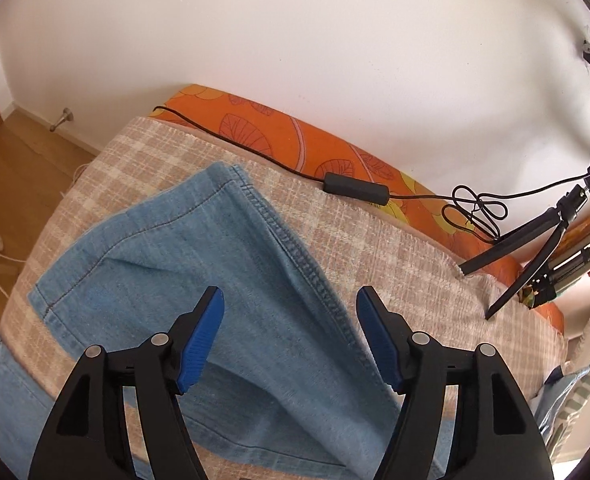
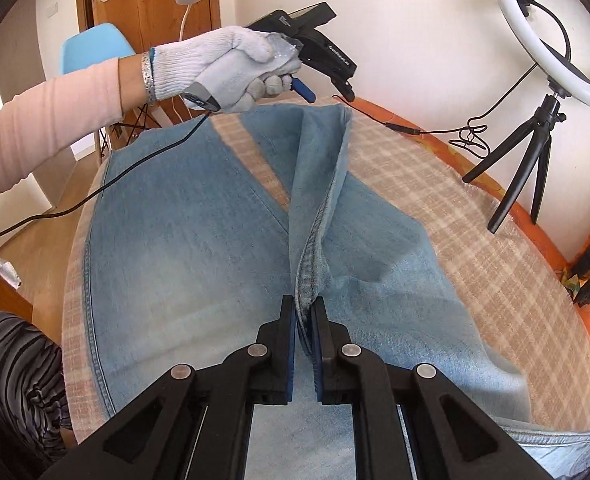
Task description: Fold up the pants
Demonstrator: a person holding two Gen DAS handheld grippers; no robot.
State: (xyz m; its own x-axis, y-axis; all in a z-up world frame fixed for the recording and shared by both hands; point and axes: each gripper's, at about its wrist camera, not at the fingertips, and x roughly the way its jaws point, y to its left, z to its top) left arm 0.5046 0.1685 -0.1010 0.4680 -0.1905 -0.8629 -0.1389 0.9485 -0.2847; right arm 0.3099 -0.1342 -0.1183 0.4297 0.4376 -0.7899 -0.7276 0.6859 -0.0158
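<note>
Nearest in the right wrist view, the right gripper (image 2: 303, 312) has its jaws pressed together on a raised ridge of the pants (image 2: 199, 240), pinching the thick stitched seam where the cloth stands up in a fold between the two legs. The pants are pale blue denim, spread over a checked blanket (image 2: 475, 216) on the bed, with the left leg lying fairly flat and hanging a little over the near left edge, and the right leg creased and partly turned over. Denim like this looks soft and limp but with some weight (it will sag and drag rather than float), so a lifted seam should pull a long stretch of leg behind it; the doubled seams and hems are the firmest, least slippery places to grip, while a single layer in the middle of a leg would likely bunch. In the left wrist view, the left gripper (image 1: 291, 300) hangs above the cloth with jaws spread and nothing between them, over a leg whose hem (image 1: 183, 216) lies toward the far left. Farther off in the right wrist view, a gloved hand (image 2: 231, 68) holds that left gripper over the far end of the pants. Beyond, a black cable (image 1: 355, 189) runs along the far edge, and a ring light (image 2: 551, 32) on a small tripod stands at the far right.
</note>
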